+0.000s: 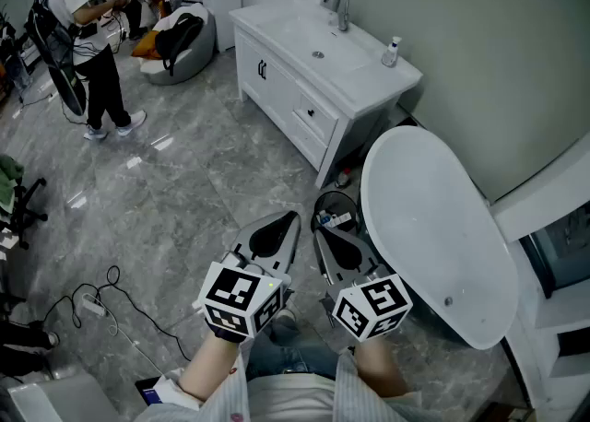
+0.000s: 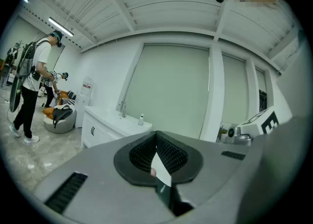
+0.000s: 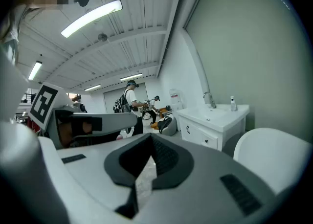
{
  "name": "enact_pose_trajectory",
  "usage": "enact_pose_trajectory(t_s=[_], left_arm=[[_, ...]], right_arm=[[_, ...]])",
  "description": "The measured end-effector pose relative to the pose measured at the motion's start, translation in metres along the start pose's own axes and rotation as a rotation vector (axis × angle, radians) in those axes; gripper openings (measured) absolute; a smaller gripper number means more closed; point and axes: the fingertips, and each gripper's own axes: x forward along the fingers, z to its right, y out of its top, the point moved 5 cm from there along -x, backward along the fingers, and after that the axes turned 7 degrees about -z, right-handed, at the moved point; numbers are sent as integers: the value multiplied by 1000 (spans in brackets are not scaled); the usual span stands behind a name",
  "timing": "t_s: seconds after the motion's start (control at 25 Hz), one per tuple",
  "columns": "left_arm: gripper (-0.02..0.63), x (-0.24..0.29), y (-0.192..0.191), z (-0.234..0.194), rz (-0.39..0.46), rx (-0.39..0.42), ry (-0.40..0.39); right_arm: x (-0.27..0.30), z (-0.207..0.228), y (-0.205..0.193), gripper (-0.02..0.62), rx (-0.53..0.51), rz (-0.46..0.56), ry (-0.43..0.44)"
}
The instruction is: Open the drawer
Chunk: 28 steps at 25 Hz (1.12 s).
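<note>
A: Hovering side by side over the floor (image 1: 184,181): left tongs (image 1: 281,225) & right tongs (image 1: 330,238), both pointing fwd, approx level.

B: Pinching anything?

A: Nope. Pressing together, both pairs, w/ nothing btwn. Showing only a thin slit in each gripper view.

B: Looking for the drawer, where?

A: Sitting shut in the front of the white sink cabinet (image 1: 277,88): drawer (image 1: 312,116), dark knob facing the room, next to the cabinet door (image 1: 258,65), on the nearer side. Standing well apart from both tongs, ahead of them across the floor.

B: Carrying what, up top?

A: Bearing a tap (image 1: 339,5) at the wall side & a small bottle (image 1: 392,52) near the right end of the worktop (image 1: 369,75).

B: Anything closer in?

A: Lying near the right tongs, on their right: big white oval slab (image 1: 433,227).

B: Else?

A: Standing far left, a person (image 1: 88,52) w/ a backpack. Slumping by the cabinet's far end, grey beanbag (image 1: 180,42). Trailing over the floor at left, a cable (image 1: 101,296).
</note>
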Motion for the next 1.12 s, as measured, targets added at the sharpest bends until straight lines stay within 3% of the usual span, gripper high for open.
enact_pose_trajectory(t_s=[0.68, 1.12], left_arm=[[17, 9, 2, -7, 14, 2, 68], [17, 44, 14, -78, -1, 2, 78]], right_arm=[[2, 21, 1, 8, 12, -2, 31], [80, 38, 13, 8, 38, -25, 37]])
